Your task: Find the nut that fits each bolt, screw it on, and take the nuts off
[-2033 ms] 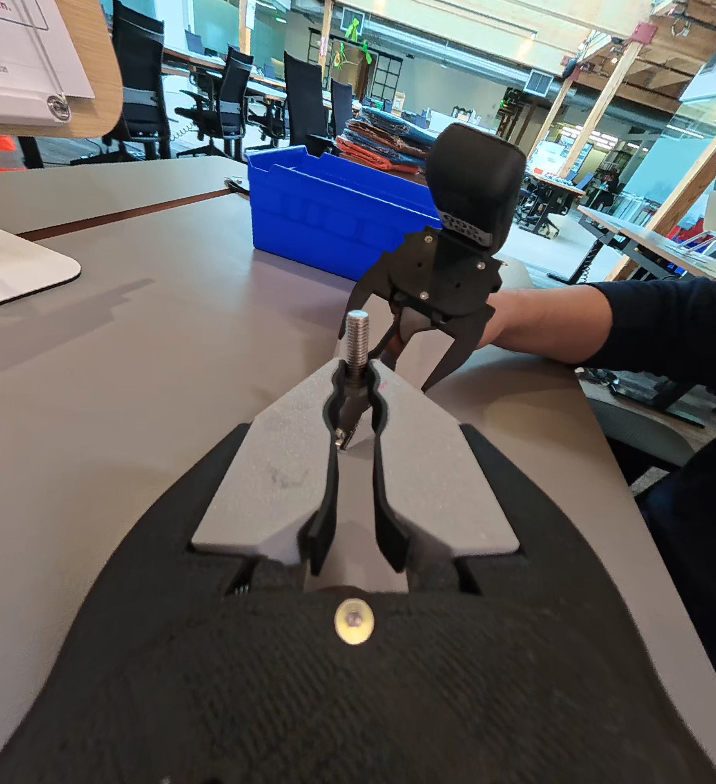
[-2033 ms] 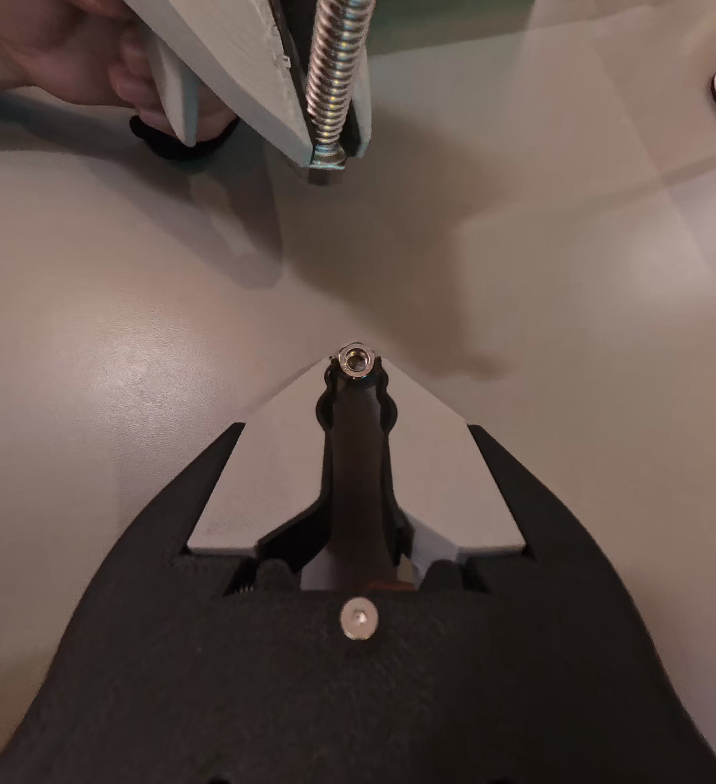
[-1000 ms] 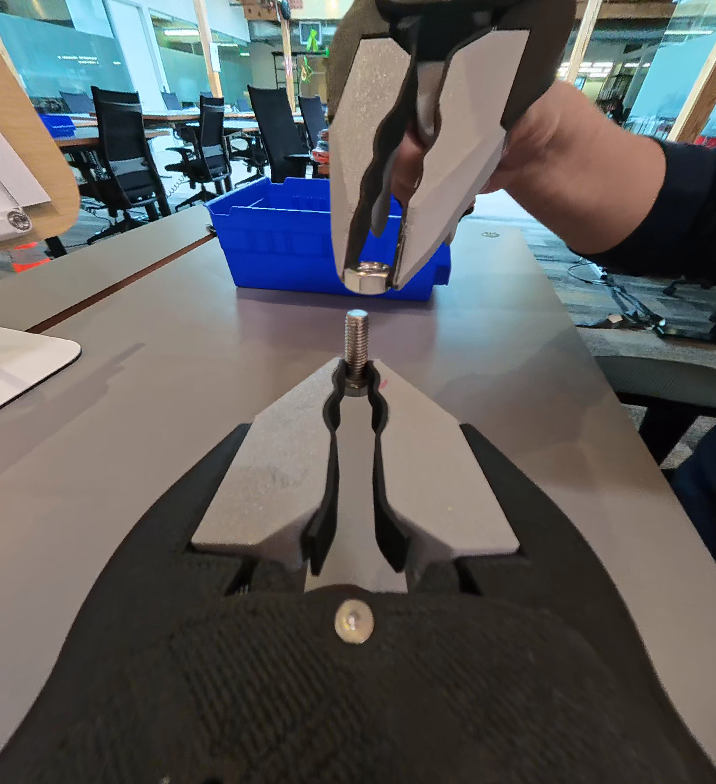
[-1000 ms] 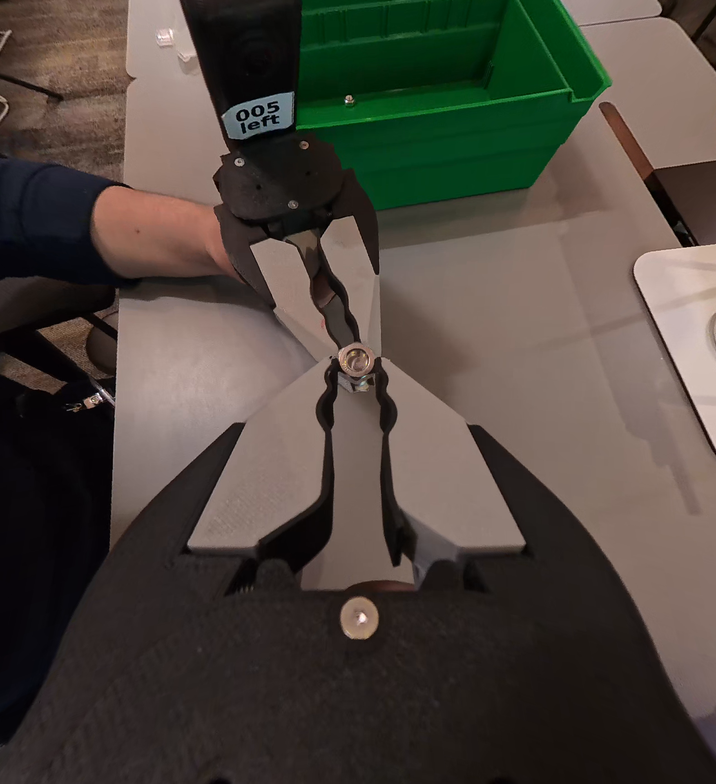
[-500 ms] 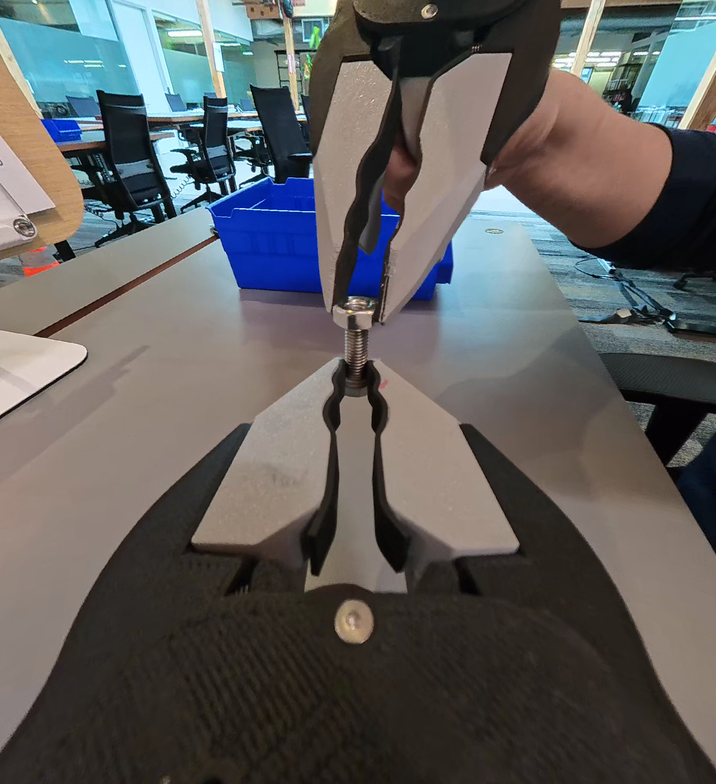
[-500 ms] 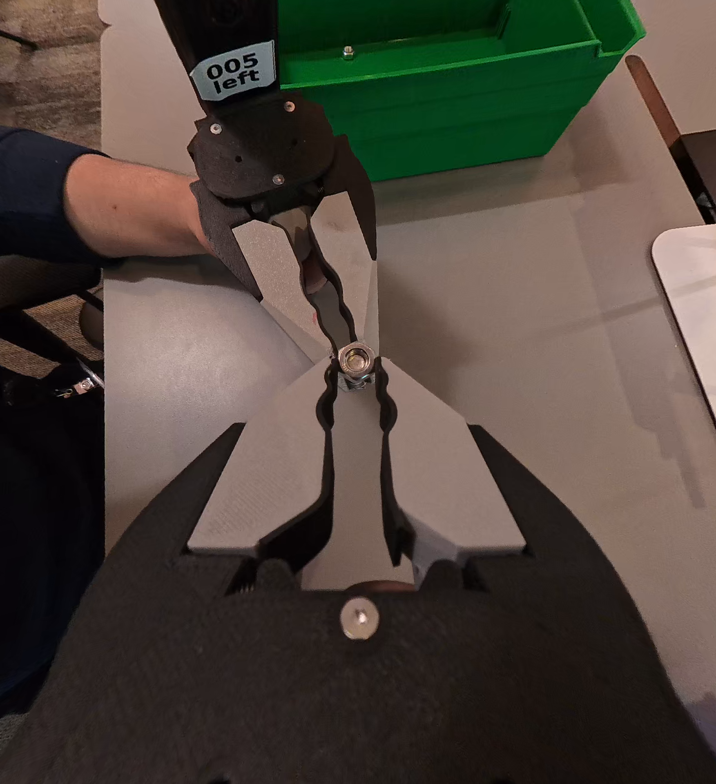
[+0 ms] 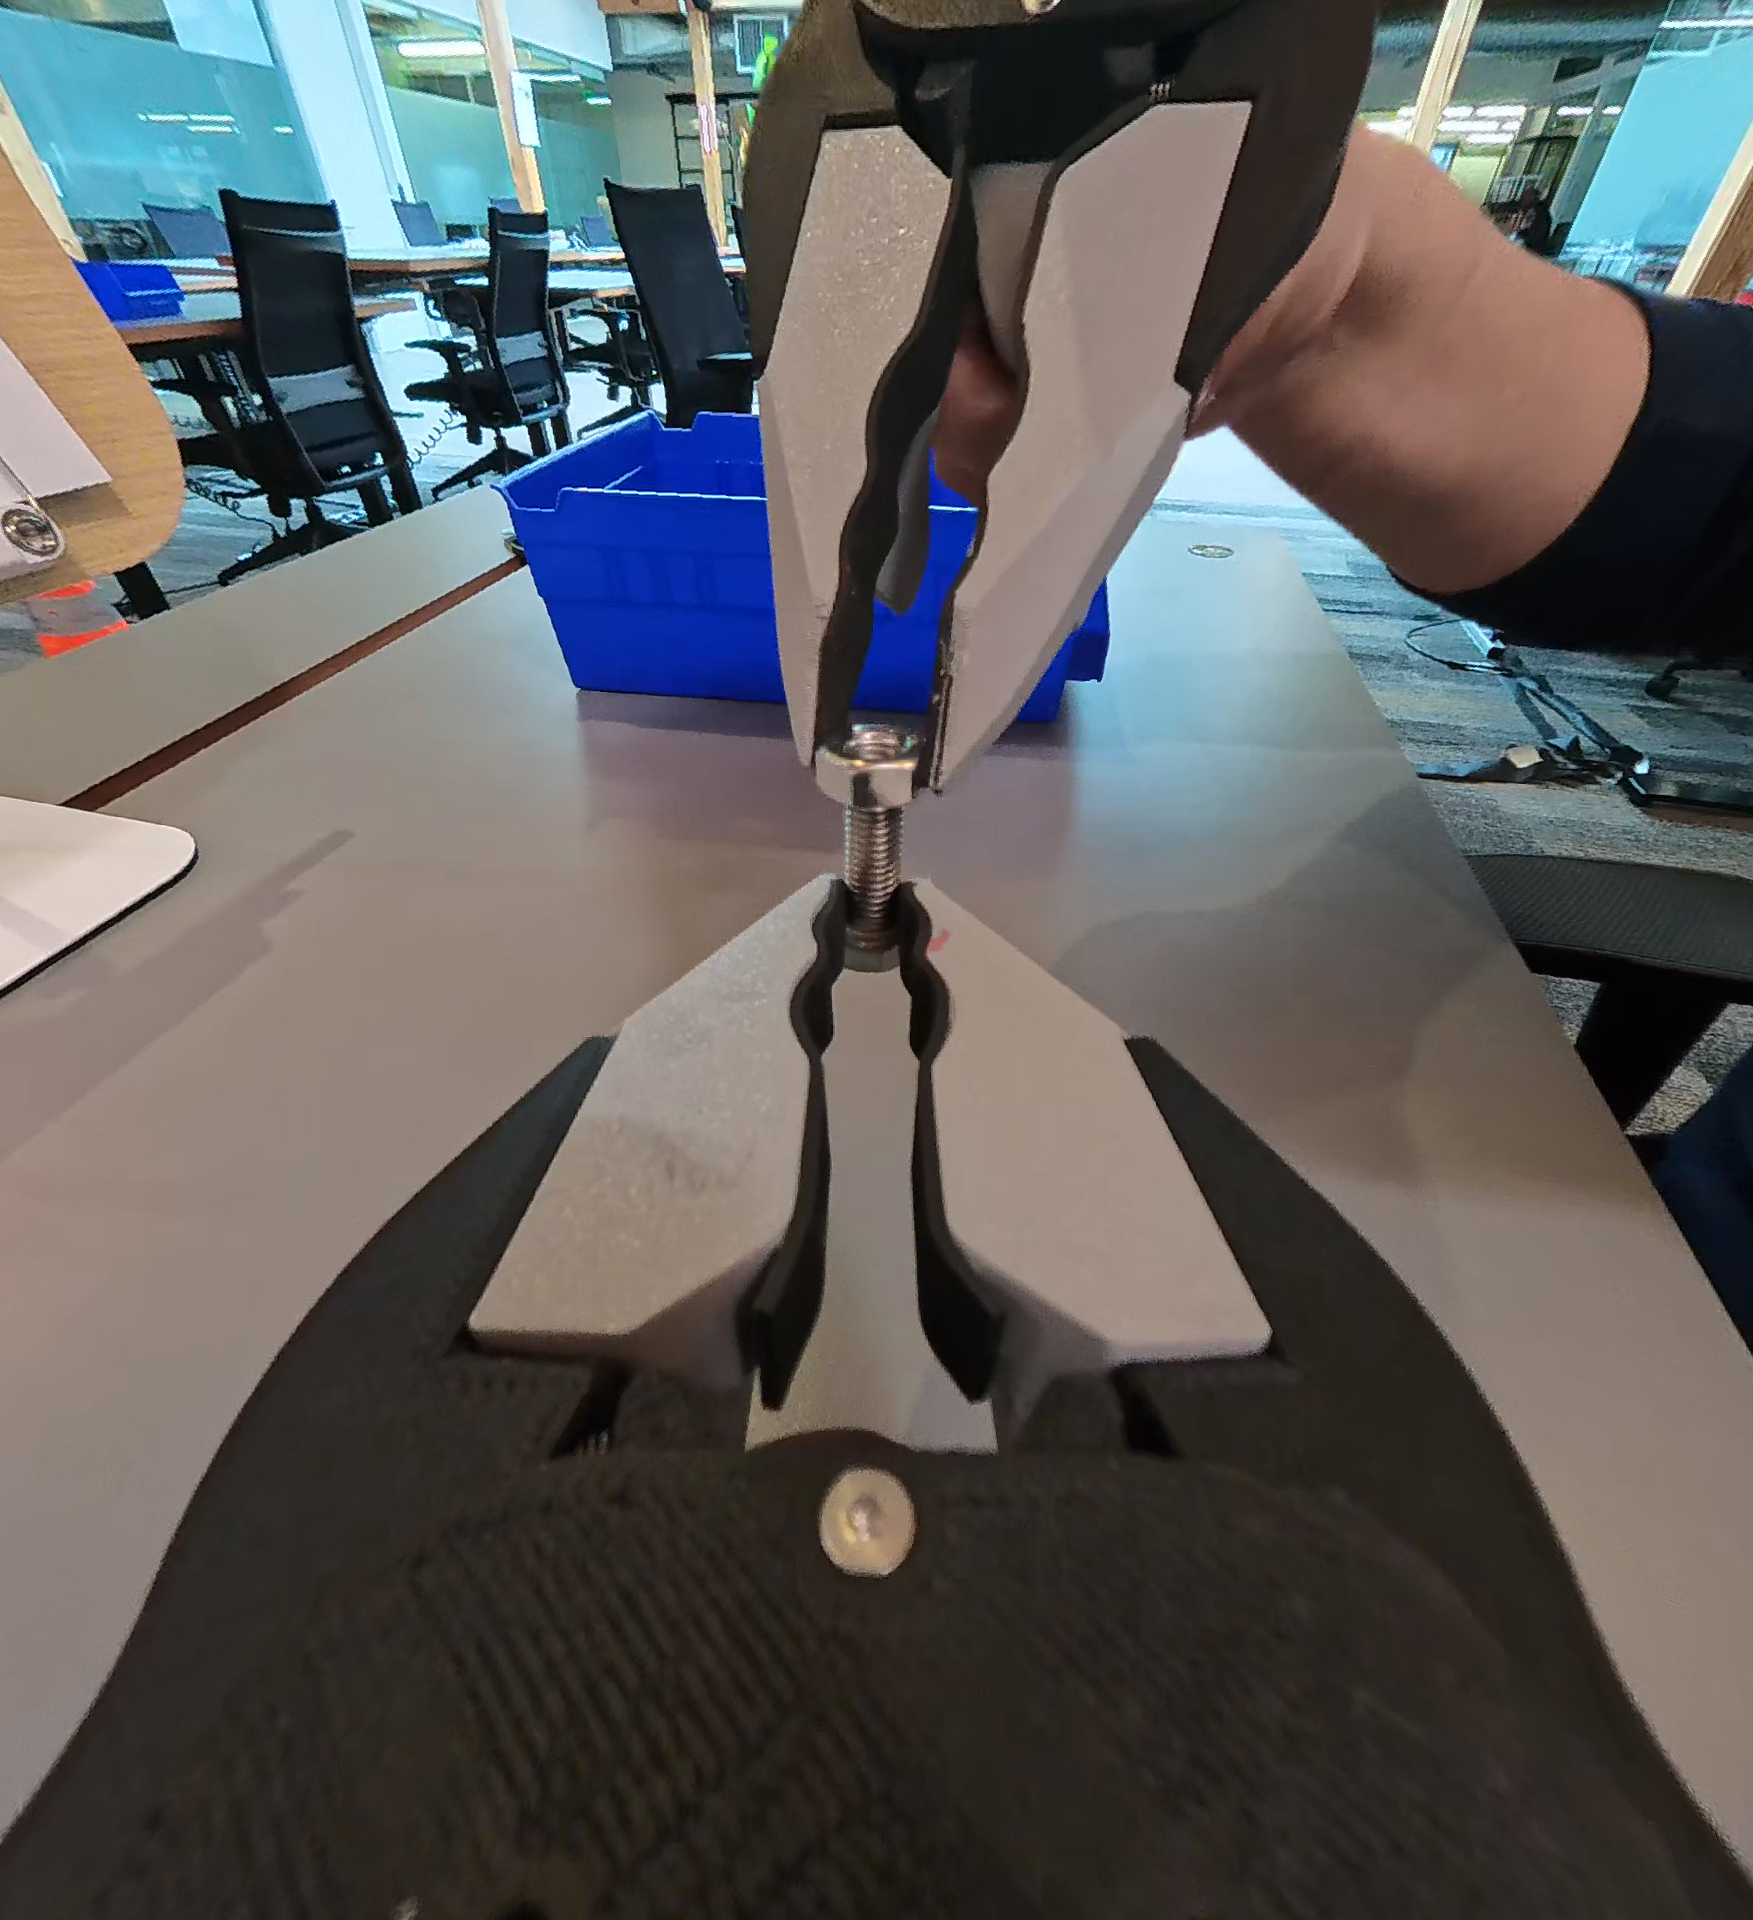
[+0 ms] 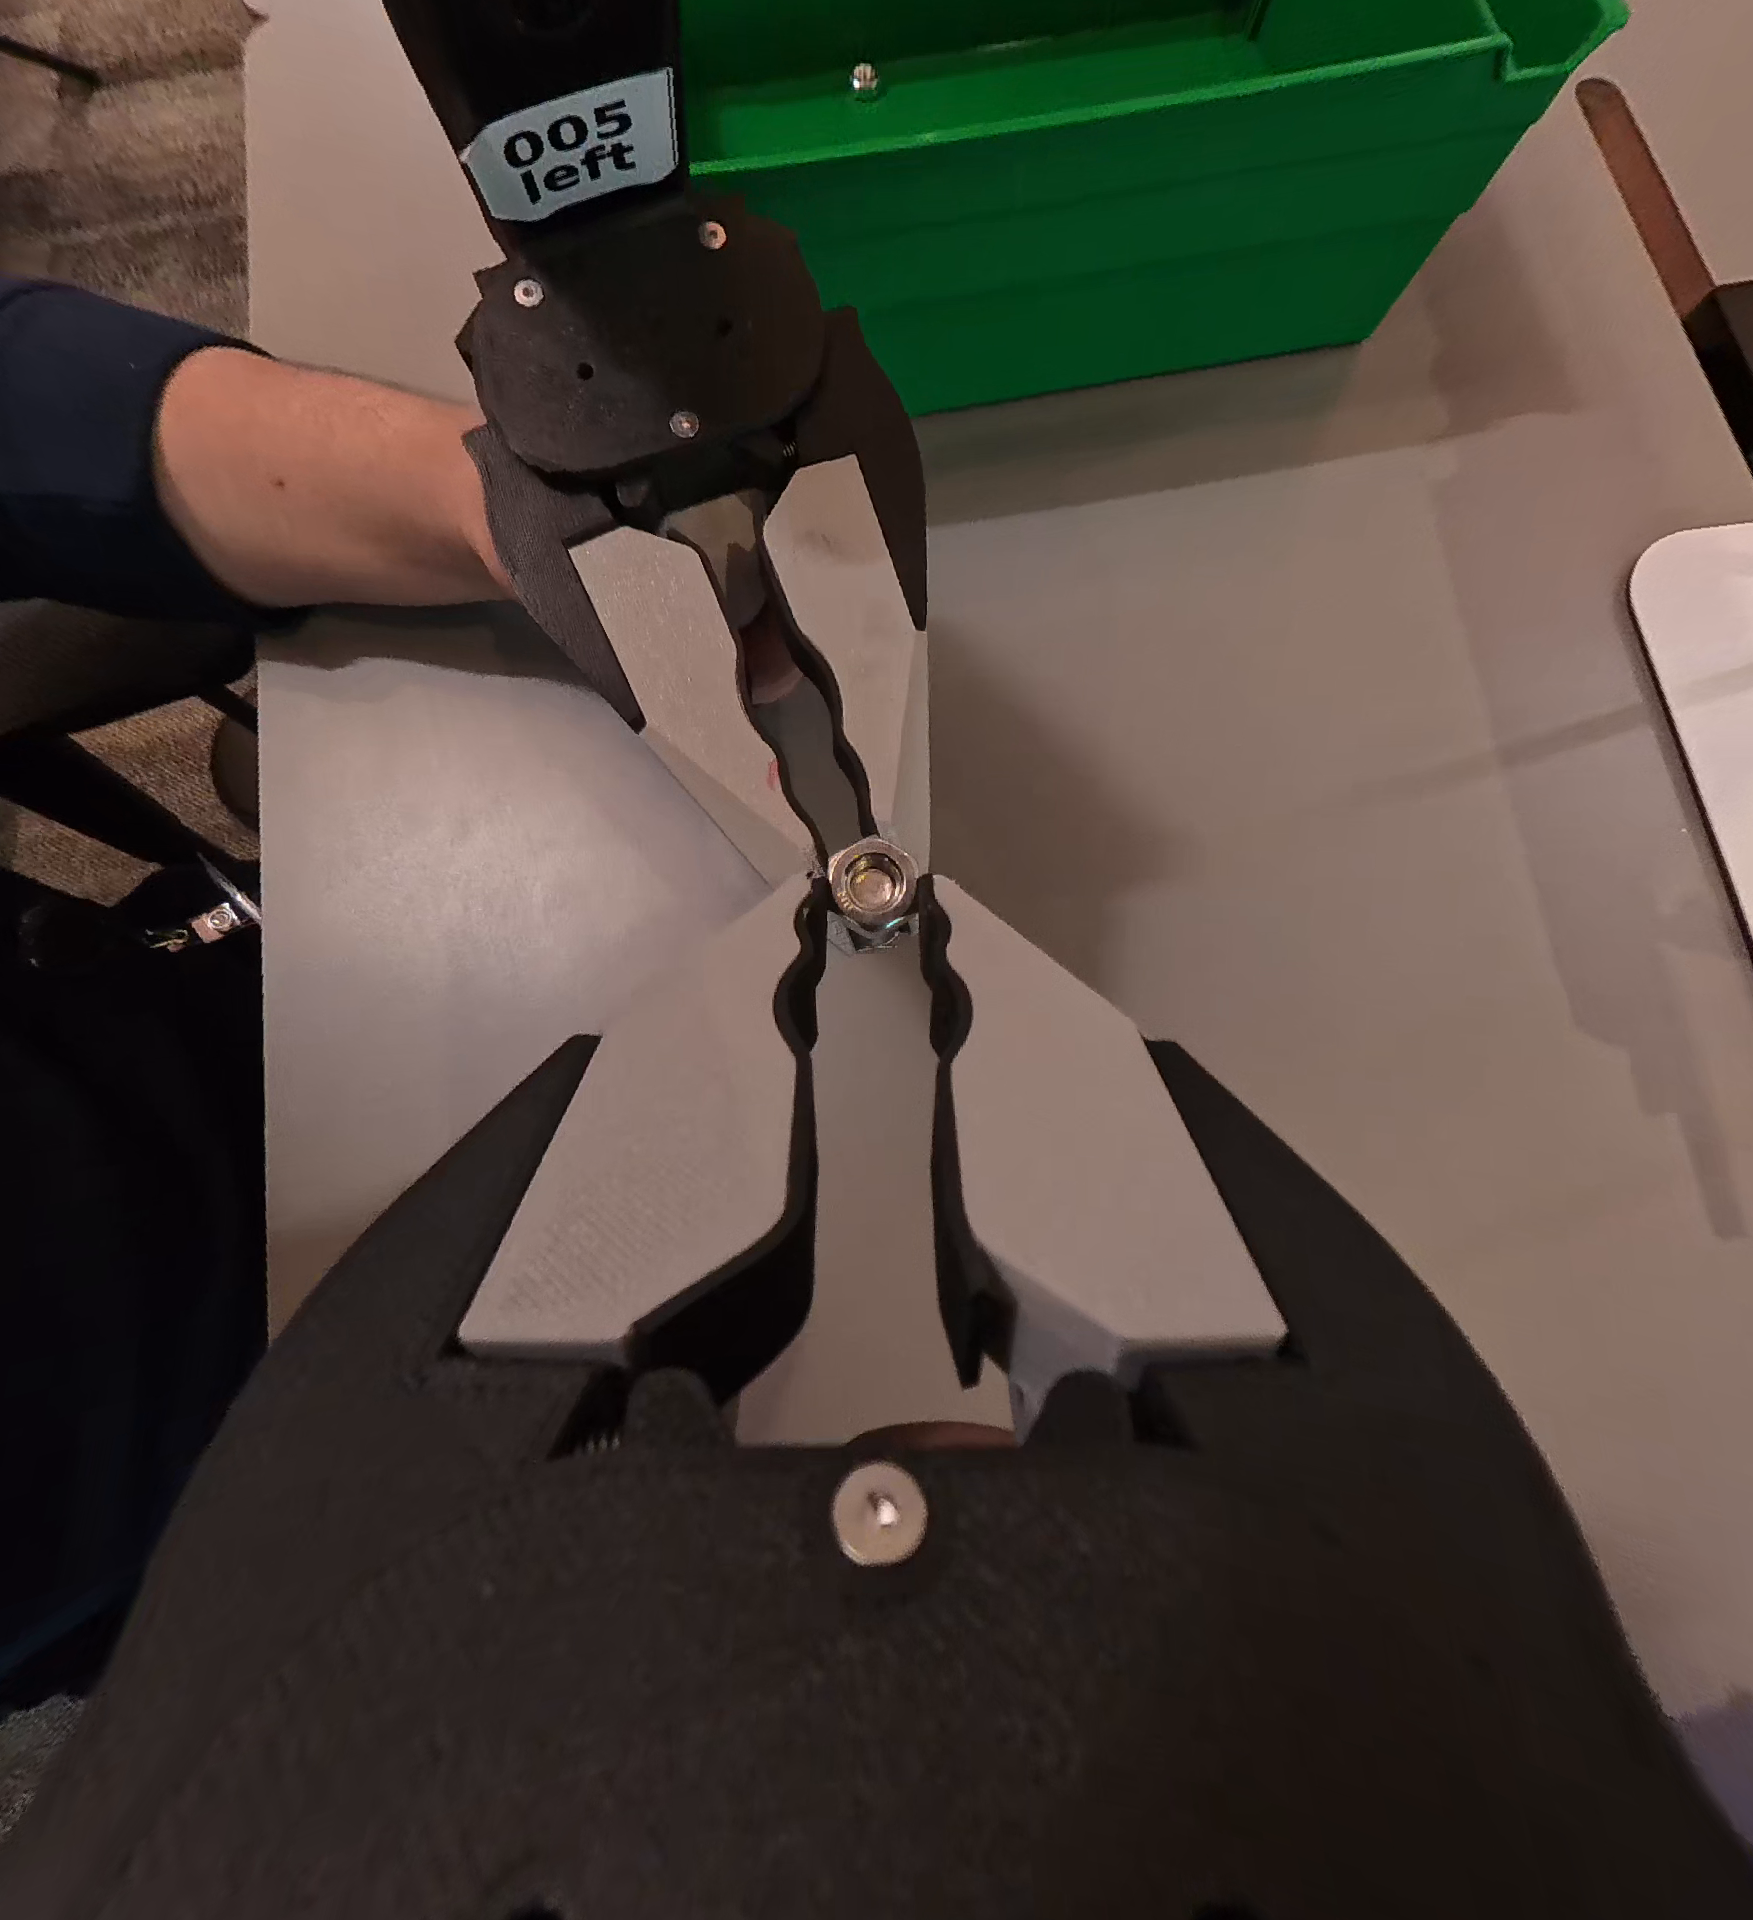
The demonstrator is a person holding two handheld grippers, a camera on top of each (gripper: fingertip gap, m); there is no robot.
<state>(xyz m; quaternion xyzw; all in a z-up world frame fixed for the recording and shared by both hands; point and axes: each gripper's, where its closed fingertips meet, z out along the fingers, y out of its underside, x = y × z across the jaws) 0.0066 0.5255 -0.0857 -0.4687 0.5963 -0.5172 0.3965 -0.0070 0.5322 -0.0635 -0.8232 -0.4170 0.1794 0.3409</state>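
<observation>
My left gripper (image 7: 870,930) is shut on the head of a steel bolt (image 7: 869,852) and holds it upright above the grey table, threads pointing up. My right gripper (image 7: 877,764) comes down from above and is shut on a silver hex nut (image 7: 867,767) that sits on the bolt's top end. In the right wrist view I look down on the nut (image 8: 870,891) between my right gripper's tips (image 8: 870,914), with the left gripper (image 8: 851,831) reaching in from the far side and the bolt hidden under the nut.
A blue bin (image 7: 685,582) stands on the table behind the bolt. A green bin (image 8: 1111,197) with a small fastener (image 8: 864,78) inside stands at the far end. A white base plate (image 8: 1745,769) lies to the side. A person's forearm (image 8: 311,499) holds the left gripper. The grippers are tip to tip, or close to it.
My right gripper has come down with the nut from above the bolt's tip onto it. The left gripper has kept the bolt upright and still.
</observation>
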